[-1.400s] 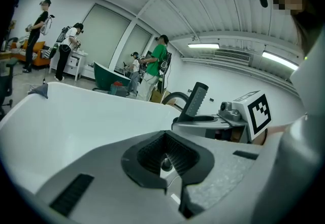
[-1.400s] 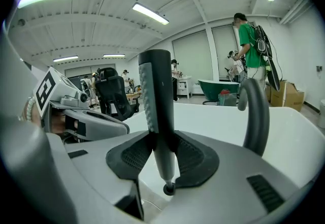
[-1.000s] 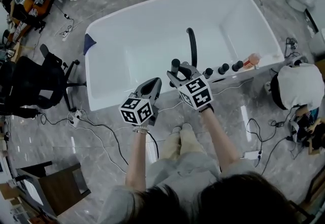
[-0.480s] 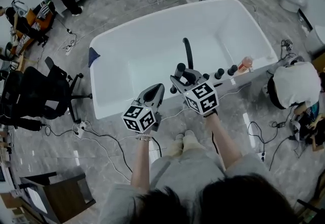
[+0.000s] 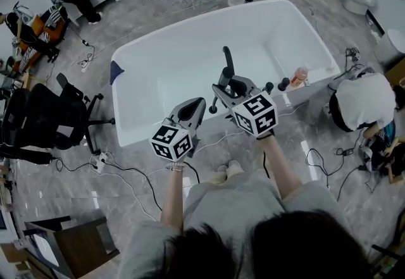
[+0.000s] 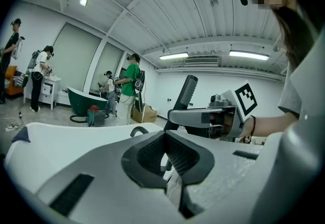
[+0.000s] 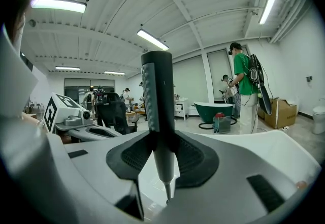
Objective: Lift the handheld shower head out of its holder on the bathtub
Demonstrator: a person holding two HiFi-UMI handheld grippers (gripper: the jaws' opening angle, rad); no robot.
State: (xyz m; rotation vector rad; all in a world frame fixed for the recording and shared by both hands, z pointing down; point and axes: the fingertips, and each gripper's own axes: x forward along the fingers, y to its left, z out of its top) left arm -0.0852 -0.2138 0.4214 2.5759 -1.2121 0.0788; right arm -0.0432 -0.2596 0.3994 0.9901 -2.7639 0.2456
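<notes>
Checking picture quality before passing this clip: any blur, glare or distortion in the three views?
Head view: sharp, evenly lit, pale light streaks on the glossy floor. Left gripper view: strong fisheye bending, dark corners, the near body of the left gripper soft. Right gripper view: same bending, ceiling lights blown out, handheld shower head crisp between the jaws.

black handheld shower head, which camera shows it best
The right gripper view: the black handheld shower head stands upright, close and centred, clamped between the pads of the right gripper. The head view shows it only as a small dark rod over the white bathtub; the left gripper view shows its upper part, side-on.
</notes>
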